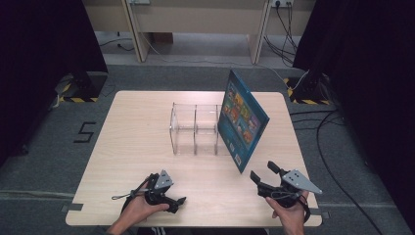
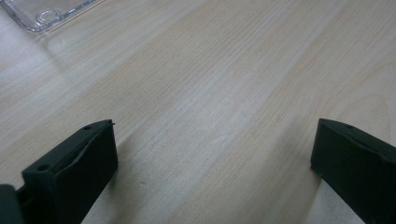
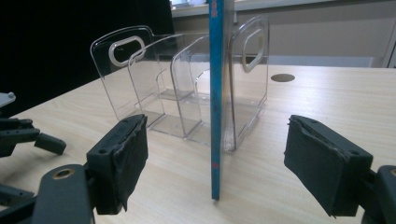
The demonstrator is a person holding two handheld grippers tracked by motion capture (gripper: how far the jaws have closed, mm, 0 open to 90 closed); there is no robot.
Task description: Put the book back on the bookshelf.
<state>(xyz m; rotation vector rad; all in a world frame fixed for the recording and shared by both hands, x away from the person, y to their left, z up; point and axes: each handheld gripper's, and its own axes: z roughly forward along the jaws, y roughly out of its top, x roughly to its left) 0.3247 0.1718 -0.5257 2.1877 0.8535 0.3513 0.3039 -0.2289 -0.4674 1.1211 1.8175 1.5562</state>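
A pale wooden worktop carries a clear plastic rack with upright dividers, standing near its middle, a little toward the far edge. A thin blue book with a picture cover stands on edge against the rack's right end, its lower corner reaching toward the near right part of the worktop. In the right gripper view the book shows edge-on, upright, touching the rack's outer wall.

The left gripper rests in the person's left hand near the near edge, left of centre, its jaws apart over bare wood, holding nothing. The right gripper sits in the right hand near the near right corner, its jaws wide apart and empty, pointing at the book's spine, just short of it.
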